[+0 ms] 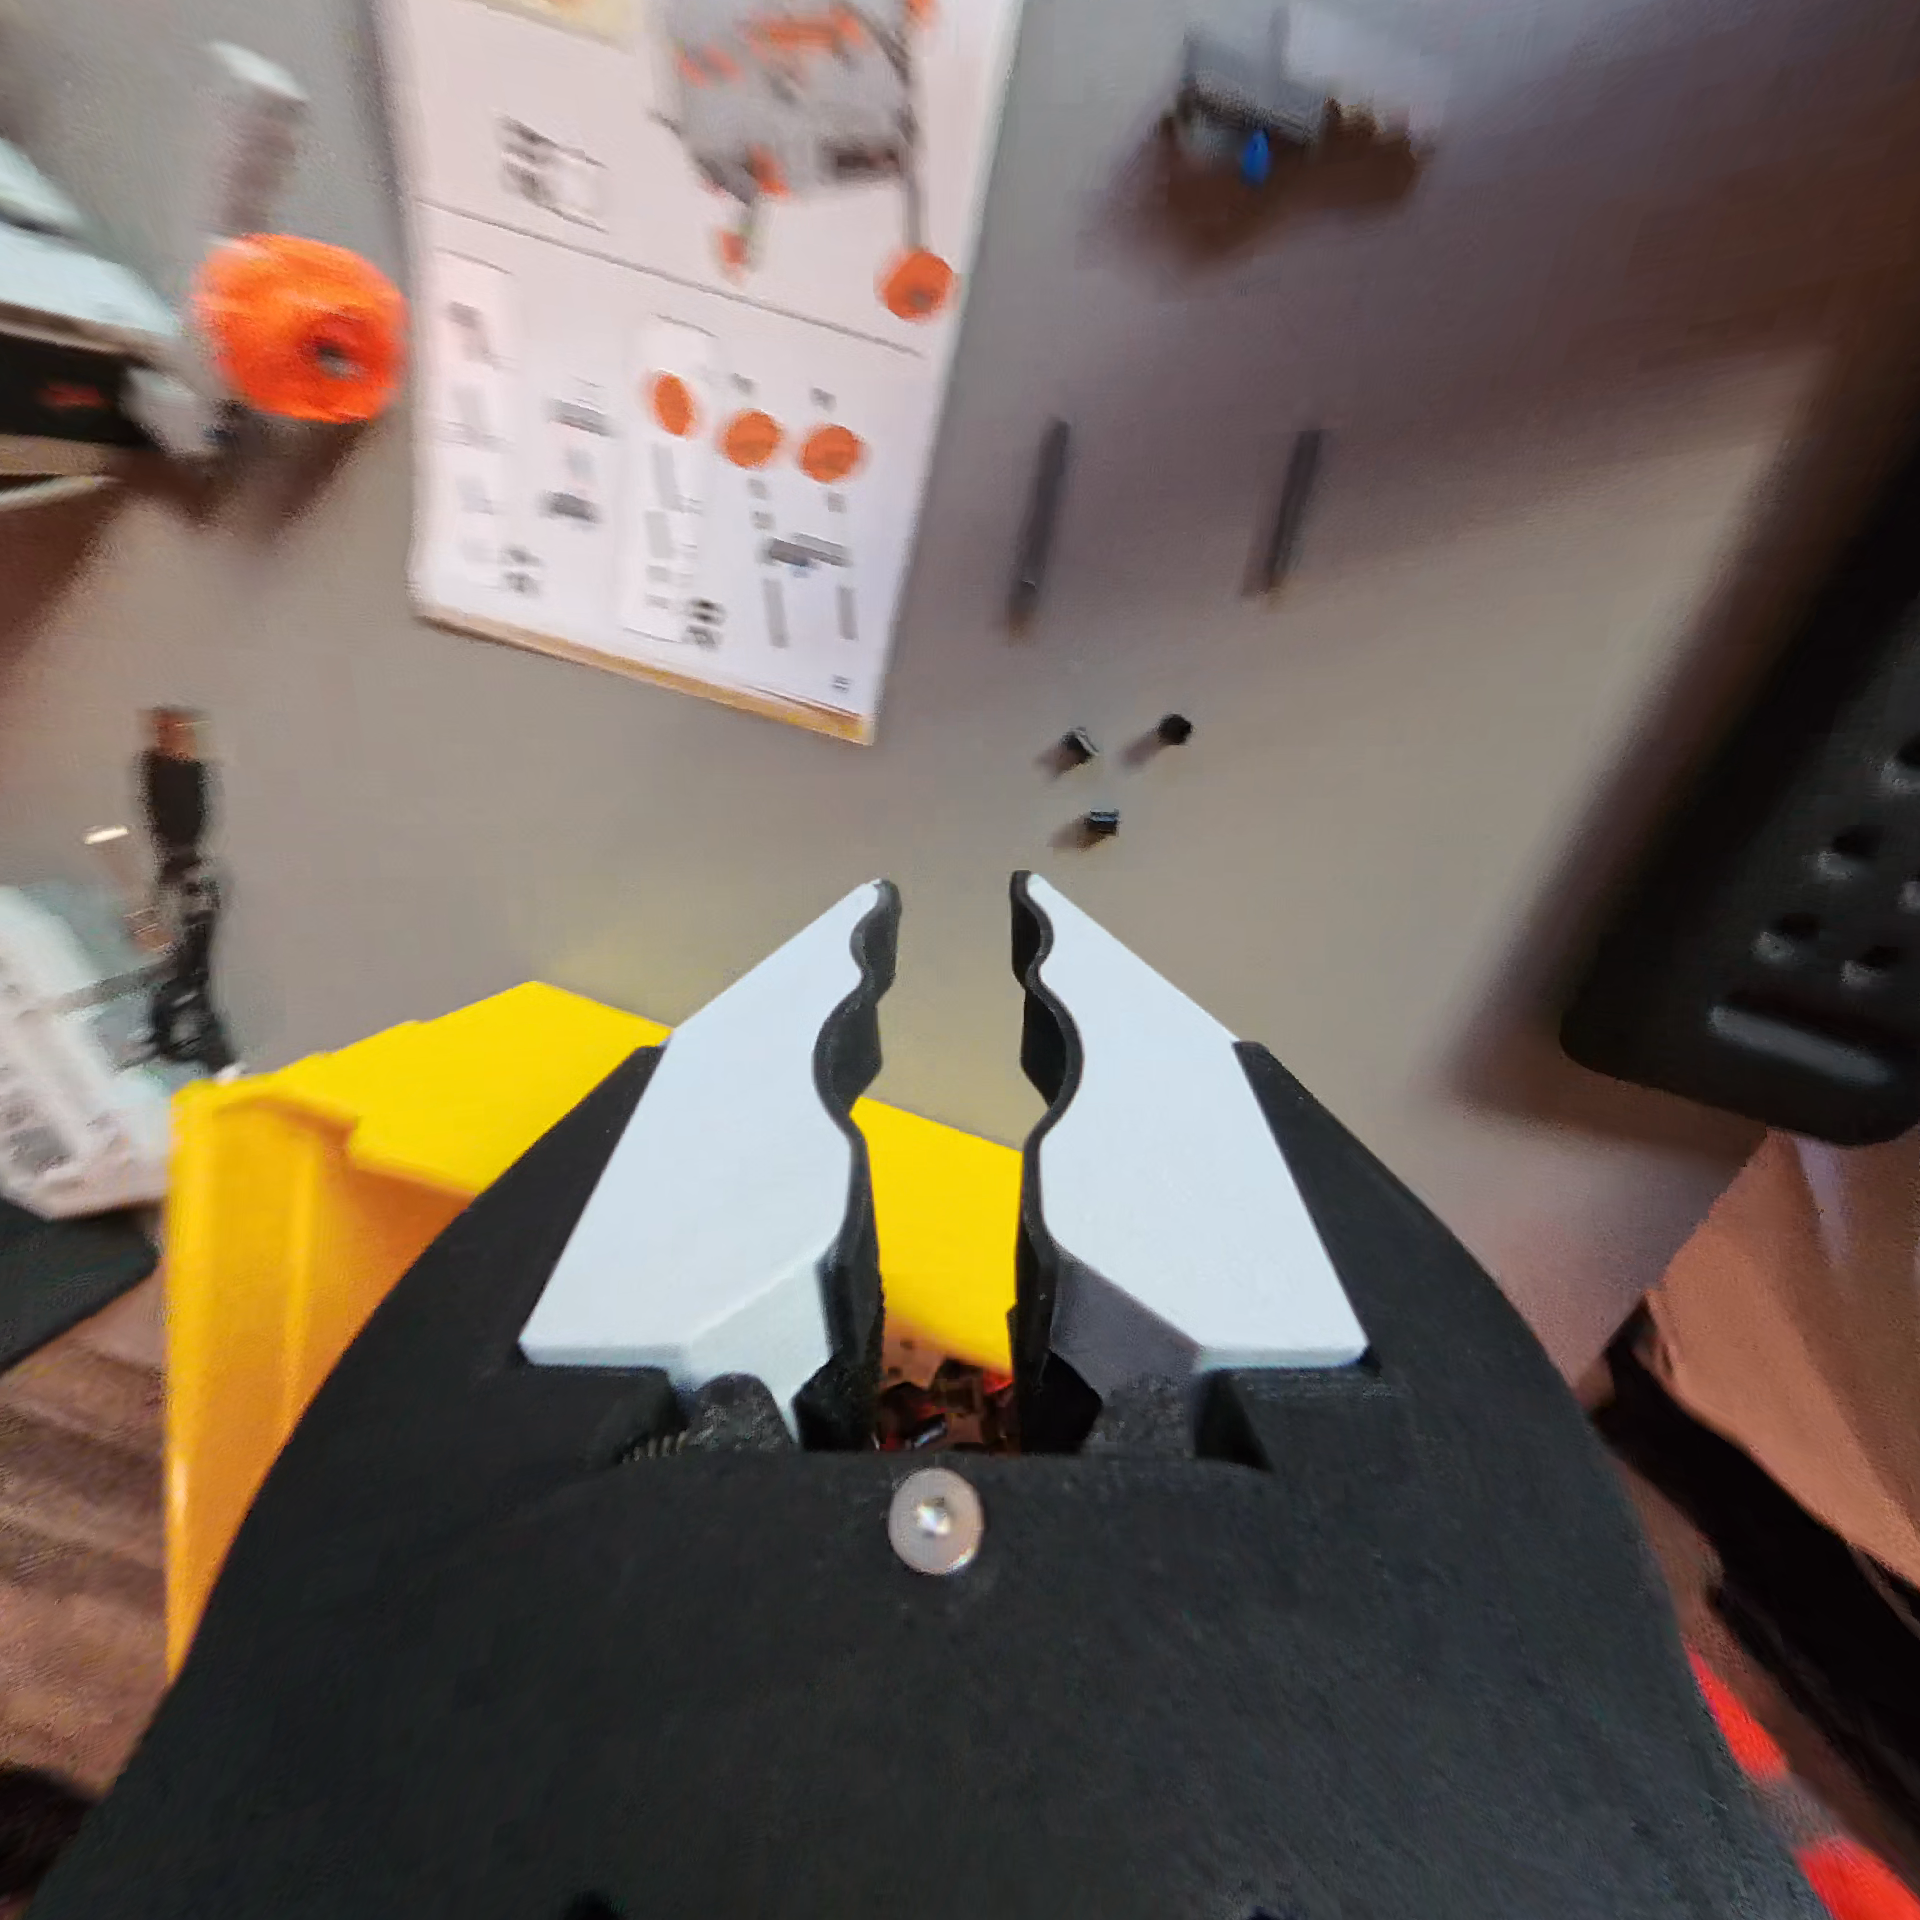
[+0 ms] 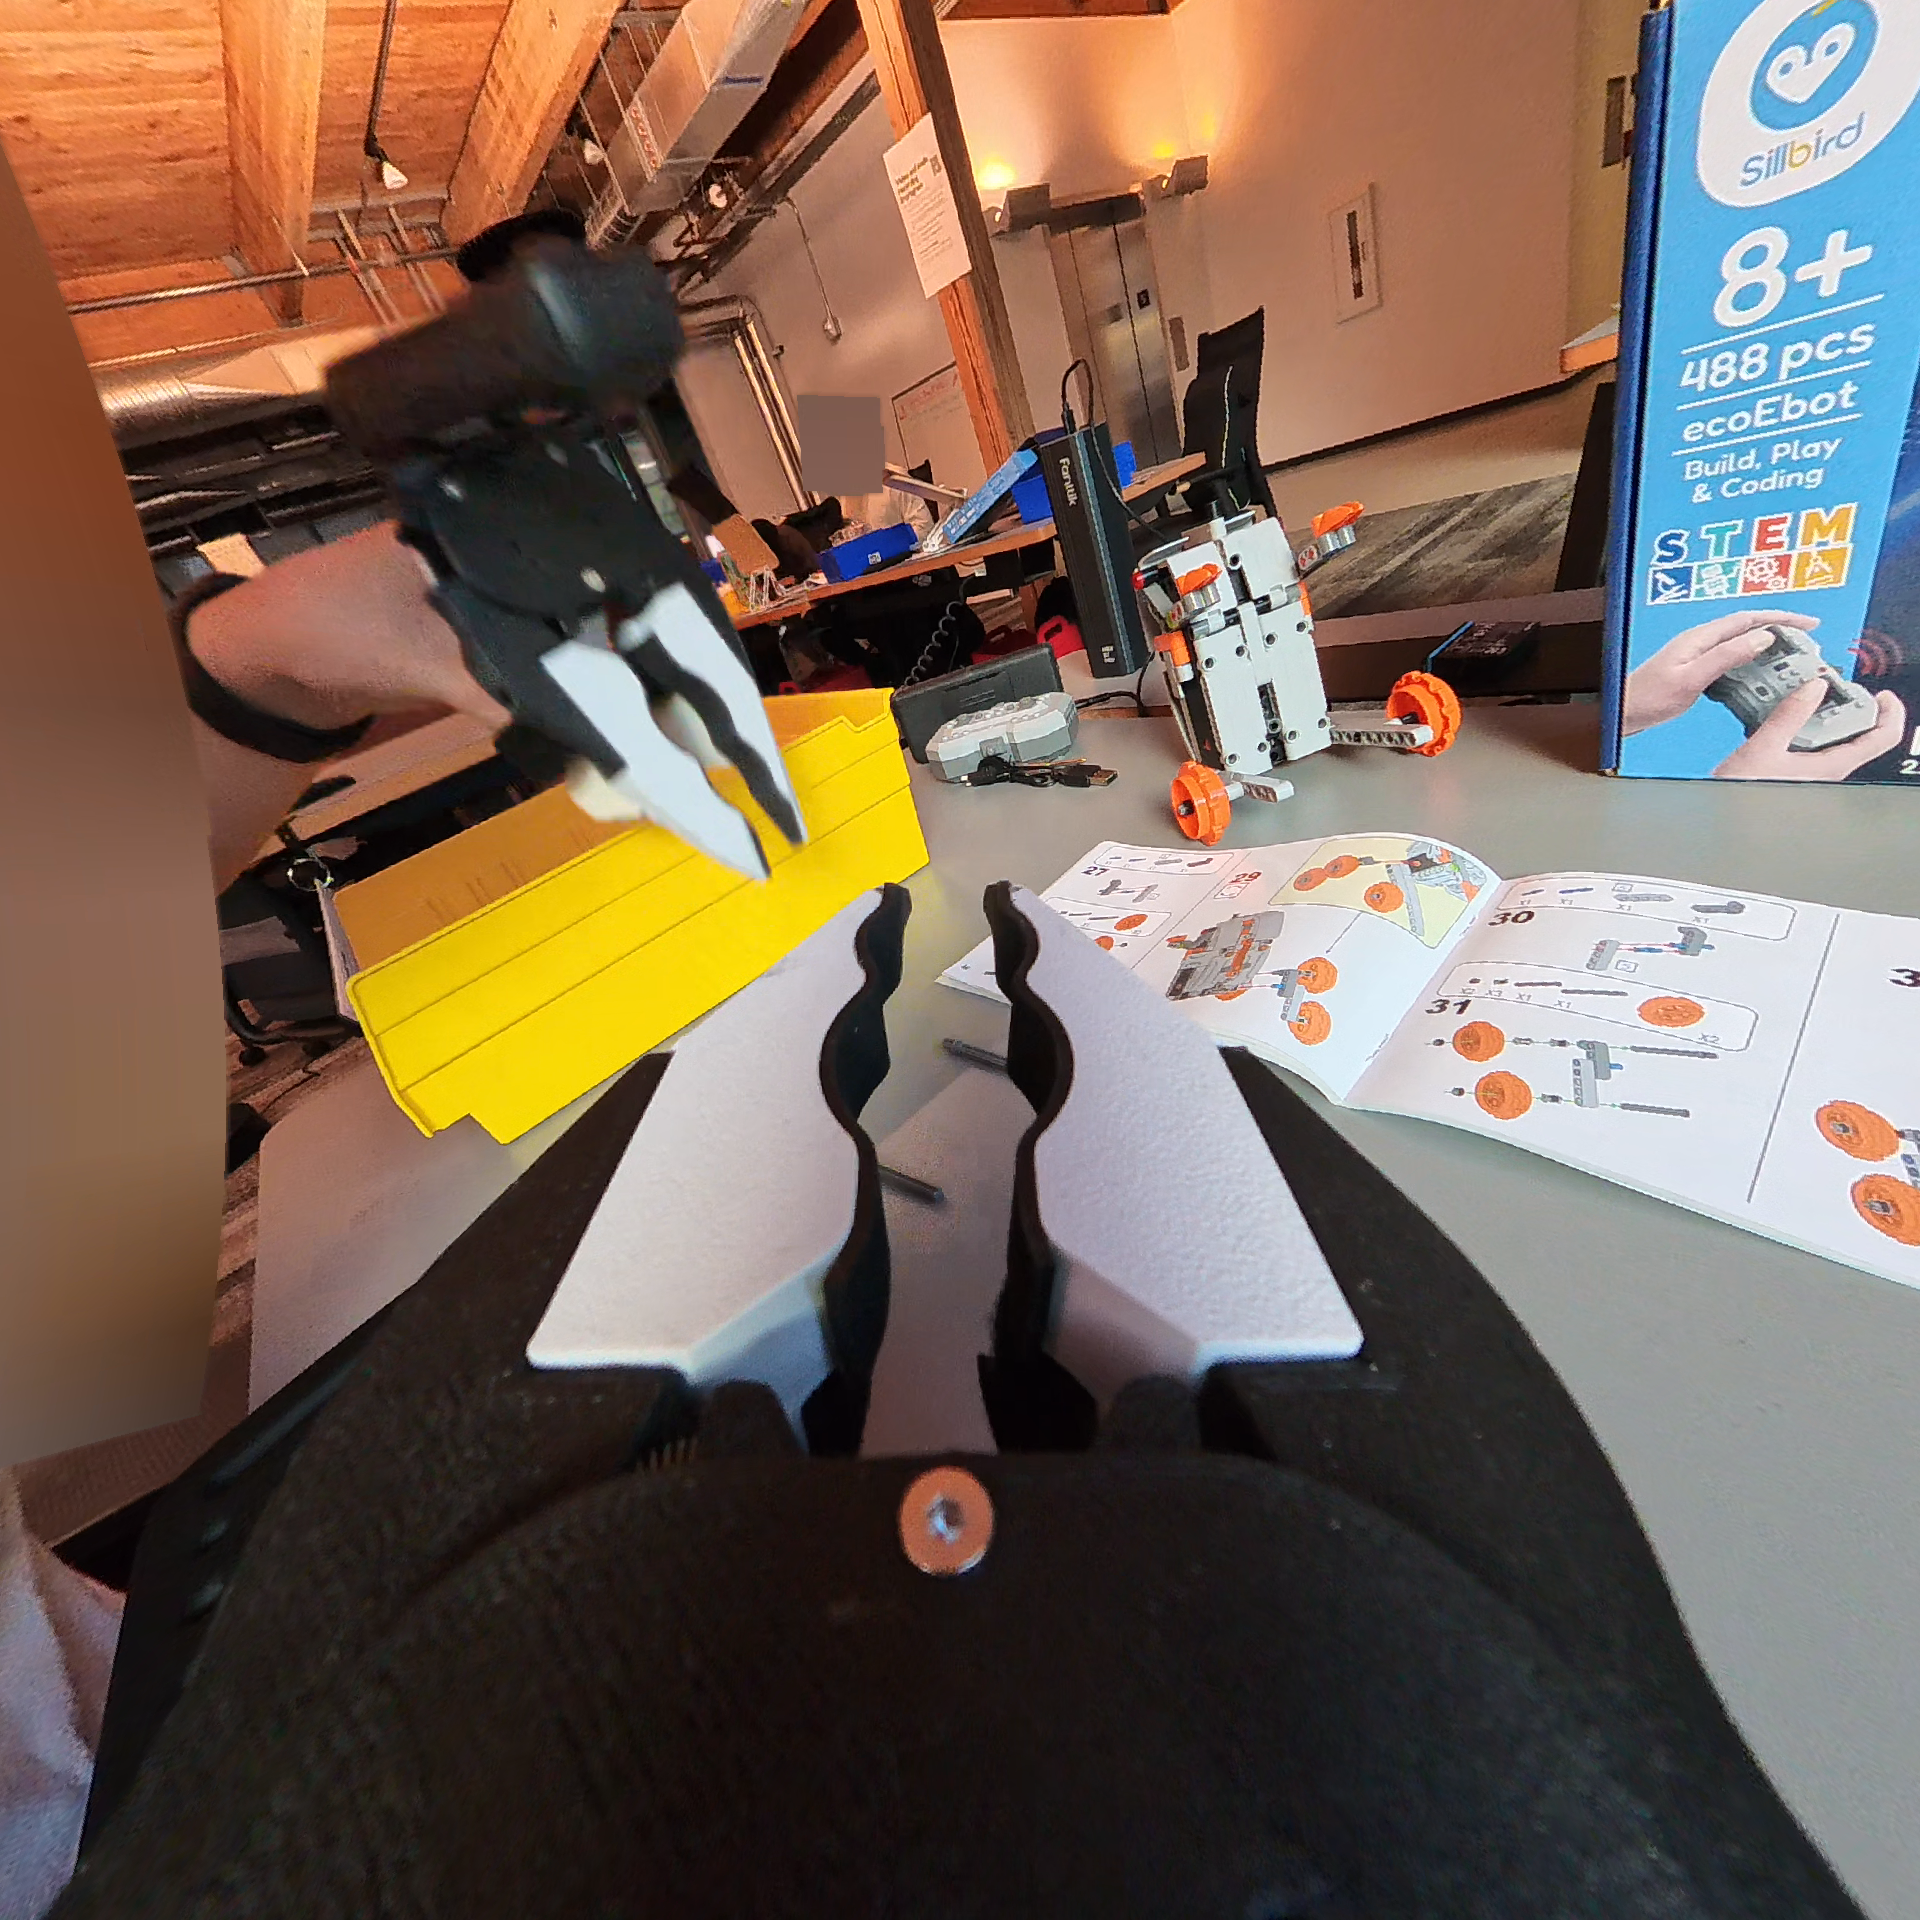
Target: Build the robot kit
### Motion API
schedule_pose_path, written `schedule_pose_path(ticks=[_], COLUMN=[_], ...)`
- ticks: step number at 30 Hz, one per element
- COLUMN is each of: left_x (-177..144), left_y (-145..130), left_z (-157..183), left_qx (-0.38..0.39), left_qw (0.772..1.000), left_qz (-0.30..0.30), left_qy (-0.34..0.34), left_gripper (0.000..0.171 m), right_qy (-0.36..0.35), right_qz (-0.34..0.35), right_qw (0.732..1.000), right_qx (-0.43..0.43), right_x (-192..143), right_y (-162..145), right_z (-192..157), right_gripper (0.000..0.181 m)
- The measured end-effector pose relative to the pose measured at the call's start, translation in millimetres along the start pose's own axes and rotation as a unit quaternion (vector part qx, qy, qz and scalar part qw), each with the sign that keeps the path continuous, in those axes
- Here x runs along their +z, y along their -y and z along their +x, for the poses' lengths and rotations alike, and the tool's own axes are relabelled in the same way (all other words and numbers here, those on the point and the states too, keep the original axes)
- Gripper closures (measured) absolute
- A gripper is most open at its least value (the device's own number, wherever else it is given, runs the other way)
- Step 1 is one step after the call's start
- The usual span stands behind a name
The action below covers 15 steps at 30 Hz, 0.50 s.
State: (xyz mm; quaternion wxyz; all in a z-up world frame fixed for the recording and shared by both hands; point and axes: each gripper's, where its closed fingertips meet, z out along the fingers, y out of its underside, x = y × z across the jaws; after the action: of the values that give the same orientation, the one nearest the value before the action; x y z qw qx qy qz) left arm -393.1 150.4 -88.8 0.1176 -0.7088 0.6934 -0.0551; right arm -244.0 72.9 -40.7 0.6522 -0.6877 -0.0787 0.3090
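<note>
My left gripper [image 1: 954, 883] is open and empty, and its view is blurred. It hangs over a yellow bin [image 1: 416, 1101] with small dark and red parts showing inside it between the jaws. Ahead on the grey table [image 1: 1351, 727] lie three small black pins [image 1: 1099, 826] and two dark axles [image 1: 1039, 520]. In the right wrist view a hand holds the left gripper [image 2: 774, 847] above the yellow bin [image 2: 623, 956]. My right gripper [image 2: 945, 891] is open and empty, low over the table [image 2: 1558, 1403]. Two thin dark axles [image 2: 971, 1055] lie just under its fingers.
An open instruction booklet [image 2: 1455, 987] lies to the right, also in the left wrist view [image 1: 665, 364]. A grey-white brick robot with orange wheels [image 2: 1247, 644], a grey controller [image 2: 997, 732] and a tall blue box [image 2: 1766, 416] stand behind. An orange wheel [image 1: 301, 327] sits at the far left. Spacing between my two grippers at the tips: around 20 cm. My right tips are about 25 cm from the orange wheel [image 1: 301, 327], my left tips only 20 cm. My right wrist view [image 2: 1185, 784] looks at it from another angle.
</note>
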Motion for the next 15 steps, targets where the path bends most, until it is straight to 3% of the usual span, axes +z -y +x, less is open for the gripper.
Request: schedule_pose_path(ticks=[4, 9, 15], left_x=[-63, -123, -159], left_y=[-3, -43, -87], left_z=[-33, -55, -56], left_qx=[-0.080, -0.190, -0.214], left_qw=[0.982, 0.918, 0.852], left_qz=[0.156, 0.328, 0.455], left_qy=[0.074, 0.117, 0.146], left_gripper=[0.152, 0.144, 0.129], right_qy=[0.000, -0.006, -0.039], right_qz=[-0.004, -0.012, 0.012], right_qw=[1.000, 1.000, 0.998], right_qx=[-0.004, -0.016, -0.052], right_x=[1, 4, 0], right_y=[-1, -5, 5], right_z=[-1, 0, 7], right_gripper=[0.166, 0.166, 0.167])
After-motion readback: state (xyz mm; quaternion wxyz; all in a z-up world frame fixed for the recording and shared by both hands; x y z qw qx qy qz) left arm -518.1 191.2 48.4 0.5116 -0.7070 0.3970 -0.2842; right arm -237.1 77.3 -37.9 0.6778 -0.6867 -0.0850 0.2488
